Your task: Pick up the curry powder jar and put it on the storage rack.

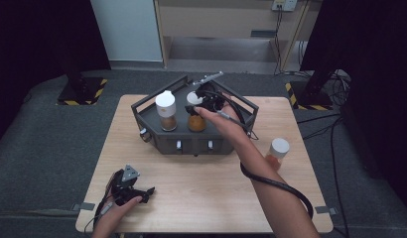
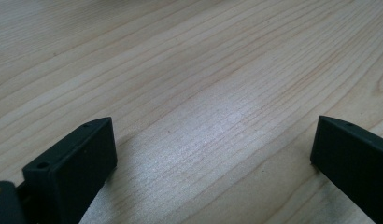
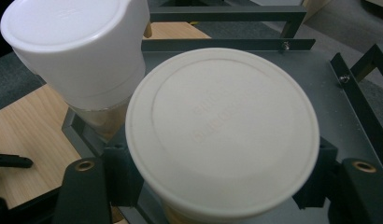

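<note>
jar cap seemingly between right gripper's pads

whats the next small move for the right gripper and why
Probably open the jaws and draw back: the right gripper is shut on the white-capped jar, which seems seated on the grey rack beside the other jar.

Right tongs grip the jar in the grey rack.

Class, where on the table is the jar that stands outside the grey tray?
In the high view, the lone white-capped jar stands on the table's right side, beside the person's right forearm, just right of the grey tray.
</note>
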Available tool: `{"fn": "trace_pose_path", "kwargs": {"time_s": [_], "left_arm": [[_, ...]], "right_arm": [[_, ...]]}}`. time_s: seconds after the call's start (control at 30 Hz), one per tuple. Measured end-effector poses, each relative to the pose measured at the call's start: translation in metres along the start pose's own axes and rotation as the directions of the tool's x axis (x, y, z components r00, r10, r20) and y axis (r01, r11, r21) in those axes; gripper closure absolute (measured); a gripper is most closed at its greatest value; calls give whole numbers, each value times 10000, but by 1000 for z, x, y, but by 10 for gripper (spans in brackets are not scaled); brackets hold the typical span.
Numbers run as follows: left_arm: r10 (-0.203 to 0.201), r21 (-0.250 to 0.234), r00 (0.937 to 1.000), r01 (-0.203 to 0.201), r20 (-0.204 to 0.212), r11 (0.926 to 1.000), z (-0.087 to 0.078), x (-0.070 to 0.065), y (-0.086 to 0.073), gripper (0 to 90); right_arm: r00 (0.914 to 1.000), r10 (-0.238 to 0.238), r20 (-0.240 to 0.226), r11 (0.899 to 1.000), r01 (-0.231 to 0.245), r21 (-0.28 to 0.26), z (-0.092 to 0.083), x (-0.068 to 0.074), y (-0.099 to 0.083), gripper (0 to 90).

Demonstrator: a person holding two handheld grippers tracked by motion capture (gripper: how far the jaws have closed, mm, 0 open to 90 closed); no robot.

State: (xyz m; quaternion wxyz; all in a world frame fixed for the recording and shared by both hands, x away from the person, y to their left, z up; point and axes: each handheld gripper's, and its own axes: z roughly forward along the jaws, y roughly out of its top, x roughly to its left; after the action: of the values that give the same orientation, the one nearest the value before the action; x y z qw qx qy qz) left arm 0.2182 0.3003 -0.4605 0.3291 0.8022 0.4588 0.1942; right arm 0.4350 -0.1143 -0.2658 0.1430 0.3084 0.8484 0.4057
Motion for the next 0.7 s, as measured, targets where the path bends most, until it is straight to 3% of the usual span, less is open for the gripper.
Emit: {"fn": "trace_pose_path", "kwargs": {"time_s": [0.27,0.4,0.7], "left_arm": [[-10,0,10000,10,-5,10000,0,0,0,0],[-11,-1,10000,11,-4,10000,0,0,0,0],[-10,0,10000,10,-5,10000,0,0,0,0]], "right_arm": [[9999,150,-75,9999,-150,7,2,-3,-2,298],[9999,155,-26,9998,-154,124,3,-3,-2,197],[9999,96,75,9999,-96,-54,-5,-1,-7,91]]}}
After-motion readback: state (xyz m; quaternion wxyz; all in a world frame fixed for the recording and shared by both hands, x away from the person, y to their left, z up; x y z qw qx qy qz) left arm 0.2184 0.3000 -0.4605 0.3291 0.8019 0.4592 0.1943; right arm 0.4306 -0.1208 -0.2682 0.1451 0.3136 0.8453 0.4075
